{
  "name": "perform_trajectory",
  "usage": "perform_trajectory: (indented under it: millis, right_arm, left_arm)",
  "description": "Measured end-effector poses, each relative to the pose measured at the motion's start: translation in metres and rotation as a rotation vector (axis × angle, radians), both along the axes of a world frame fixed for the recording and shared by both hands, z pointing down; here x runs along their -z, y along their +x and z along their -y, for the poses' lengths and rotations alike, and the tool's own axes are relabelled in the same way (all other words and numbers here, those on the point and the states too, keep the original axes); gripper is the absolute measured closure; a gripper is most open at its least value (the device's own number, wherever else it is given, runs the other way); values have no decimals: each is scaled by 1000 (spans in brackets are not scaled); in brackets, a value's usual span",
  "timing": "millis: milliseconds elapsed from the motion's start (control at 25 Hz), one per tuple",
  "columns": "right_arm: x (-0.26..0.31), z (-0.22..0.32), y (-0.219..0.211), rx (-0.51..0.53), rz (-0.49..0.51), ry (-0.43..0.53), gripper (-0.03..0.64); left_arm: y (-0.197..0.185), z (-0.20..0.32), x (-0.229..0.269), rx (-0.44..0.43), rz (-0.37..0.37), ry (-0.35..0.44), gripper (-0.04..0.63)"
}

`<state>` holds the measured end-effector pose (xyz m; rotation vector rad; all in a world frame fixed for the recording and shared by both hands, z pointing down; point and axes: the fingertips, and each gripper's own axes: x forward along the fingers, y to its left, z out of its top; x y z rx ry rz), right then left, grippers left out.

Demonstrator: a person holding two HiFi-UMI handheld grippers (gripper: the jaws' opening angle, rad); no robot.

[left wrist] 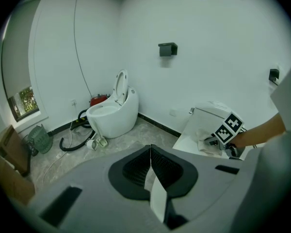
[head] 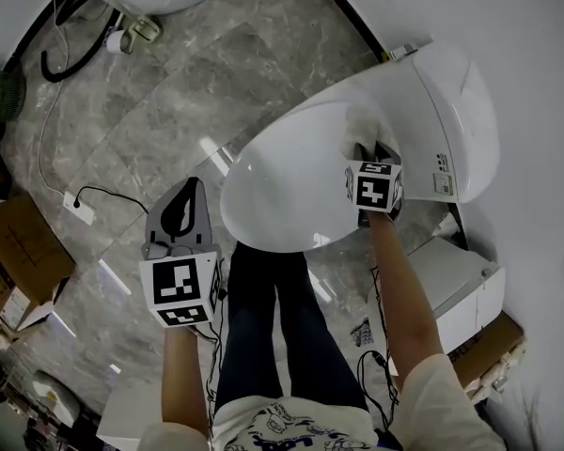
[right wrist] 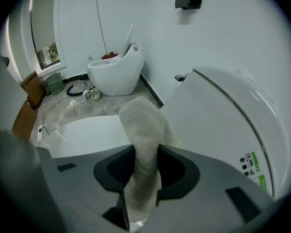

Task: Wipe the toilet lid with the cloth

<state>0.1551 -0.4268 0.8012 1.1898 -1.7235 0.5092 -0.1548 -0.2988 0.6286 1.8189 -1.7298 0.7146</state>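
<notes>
A white toilet with its lid (head: 291,177) down fills the middle of the head view. My right gripper (head: 371,153) is over the lid's back part, shut on a pale cloth (right wrist: 143,130) that sticks out ahead of the jaws and rests on the lid (right wrist: 92,135). In the head view the cloth (head: 367,125) shows as a pale patch just beyond the gripper. My left gripper (head: 180,209) hangs over the floor to the left of the bowl, its jaws pressed together with nothing between them. From the left gripper view, the right gripper (left wrist: 222,140) and cloth (left wrist: 206,142) show on the lid.
A second white toilet (left wrist: 111,113) with raised lid stands by the far wall, a dark hose (head: 70,40) on the floor beside it. Cardboard boxes (head: 14,252) lie at the left. A white box (head: 461,289) sits right of the toilet. A cable and socket (head: 80,205) lie on the tiles.
</notes>
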Motion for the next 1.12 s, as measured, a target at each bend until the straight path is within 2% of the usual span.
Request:
perform_trajectory:
  millis: [320,480,840,1120]
  right_arm:
    - [-22,25,10,0,-42,-21,500]
    - [-30,32,8,33,-73,-45,495]
    - [-39,30,-1,101,-151,-82,500]
    - [-40,25,-21,148,-168,-107,503]
  left_arm:
    - [3,-11,-21,-12,-13,-24,586]
    - [7,-15,-29,-20,-20,-44,586]
    - [8,-22,-33,-5,-43,-30,586]
    - [-1,-35,-34,22,-47,-33,586]
